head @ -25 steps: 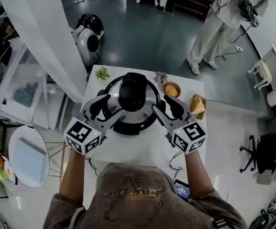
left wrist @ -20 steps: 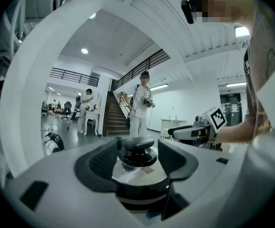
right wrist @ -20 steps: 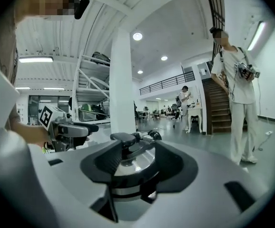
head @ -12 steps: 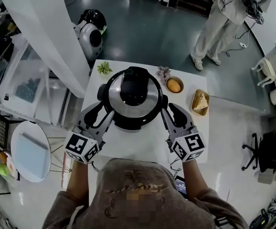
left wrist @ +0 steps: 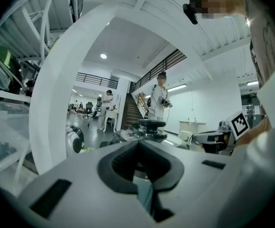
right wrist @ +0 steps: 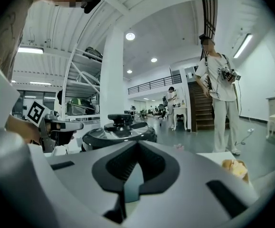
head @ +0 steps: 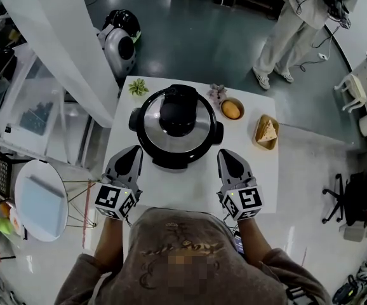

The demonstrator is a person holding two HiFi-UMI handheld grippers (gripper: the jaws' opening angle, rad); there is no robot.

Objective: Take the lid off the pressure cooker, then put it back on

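The black pressure cooker stands in the middle of the white table. Its steel lid with a black knob sits on it. My left gripper lies near the table's front left, clear of the pot. My right gripper lies at the front right, also apart from it. The jaws of both have just been closing and now stand shut with nothing between them. The left gripper view shows shut jaws with the cooker beyond. From the right gripper, the cooker appears ahead to the left.
A small green plant, a pink object, a bowl with an orange item and a basket of bread stand along the table's far and right sides. A person stands beyond. A white pillar rises at the left.
Both grippers have drawn back from the cooker's sides toward me and sunk lower, and their jaws have closed. The lid stays on the pot.
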